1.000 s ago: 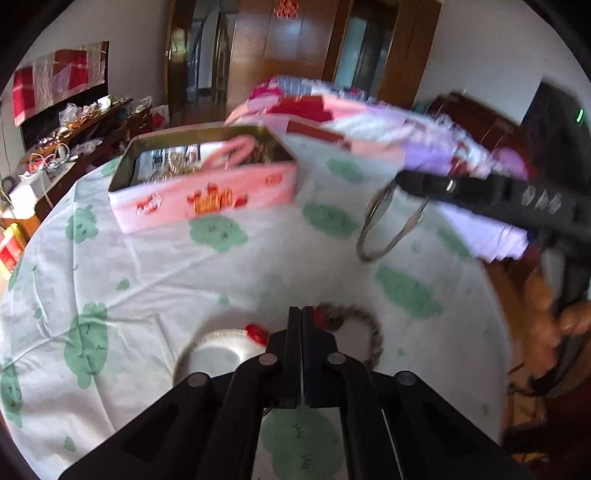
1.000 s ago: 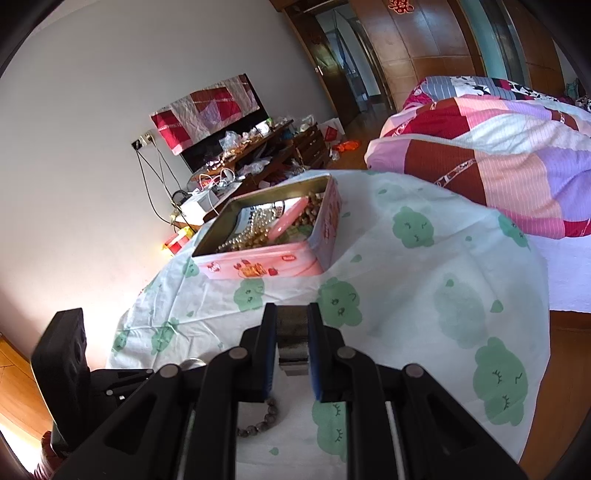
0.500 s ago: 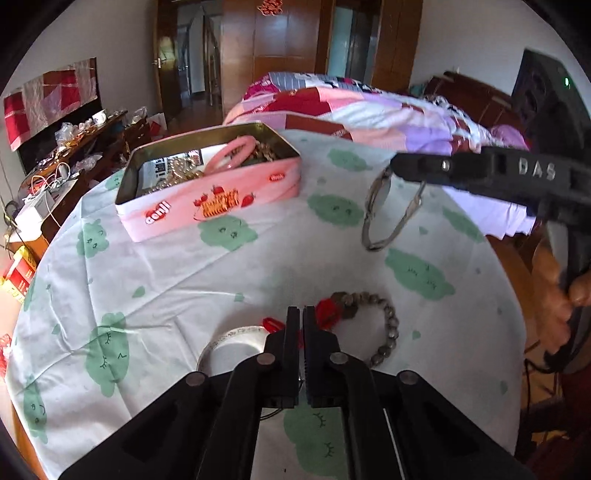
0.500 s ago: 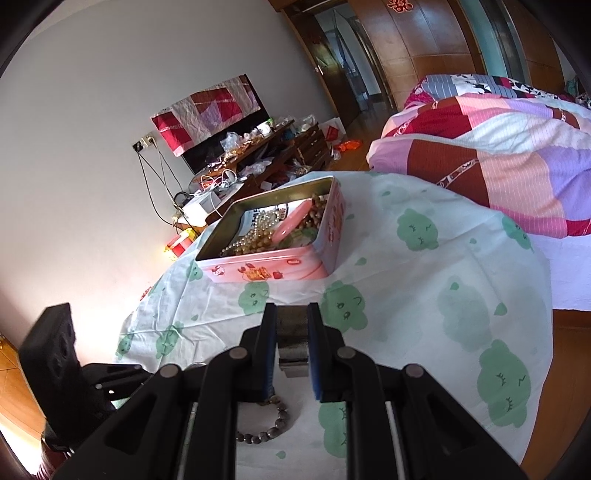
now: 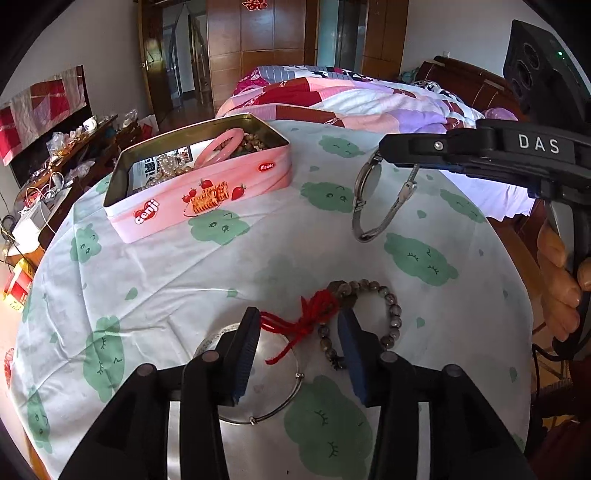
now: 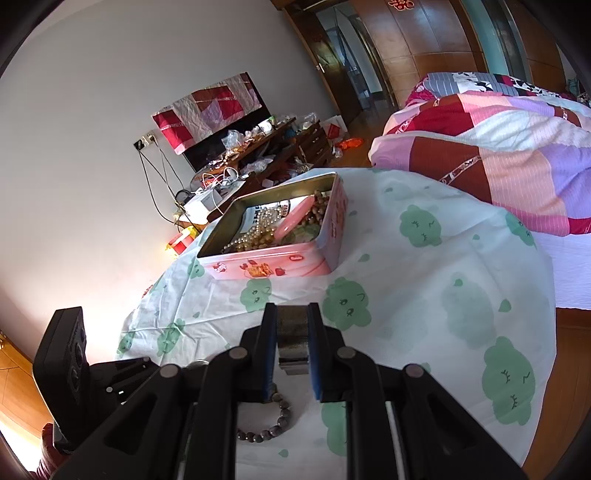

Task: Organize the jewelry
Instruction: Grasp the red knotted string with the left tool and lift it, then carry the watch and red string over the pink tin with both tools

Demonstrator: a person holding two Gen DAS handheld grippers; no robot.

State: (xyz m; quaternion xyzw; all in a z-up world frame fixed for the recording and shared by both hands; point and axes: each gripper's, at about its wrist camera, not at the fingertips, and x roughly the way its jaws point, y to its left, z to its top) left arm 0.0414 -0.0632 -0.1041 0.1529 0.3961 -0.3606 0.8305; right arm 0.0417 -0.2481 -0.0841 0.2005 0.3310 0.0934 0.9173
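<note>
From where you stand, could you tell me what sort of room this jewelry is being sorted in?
Most likely a lived-in bedroom: a bed with a patchwork quilt lies just past the cloth-covered table, wooden wardrobe doors fill the far wall, and a cluttered sideboard stands beside them.

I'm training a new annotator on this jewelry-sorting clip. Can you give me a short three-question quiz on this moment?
1. True or false: the right hand-held gripper is shut on the wristwatch.
2. What lies between the fingers of the open left hand-held gripper, untouched by its pads?
A. a pearl necklace
B. the red tassel of the bead bracelet
C. a pink bangle
3. Fill in: the pink tin stands on the cloth with its lid ____.

Key: 1 true; 2 B; 3 off (open, with jewelry inside).
</note>
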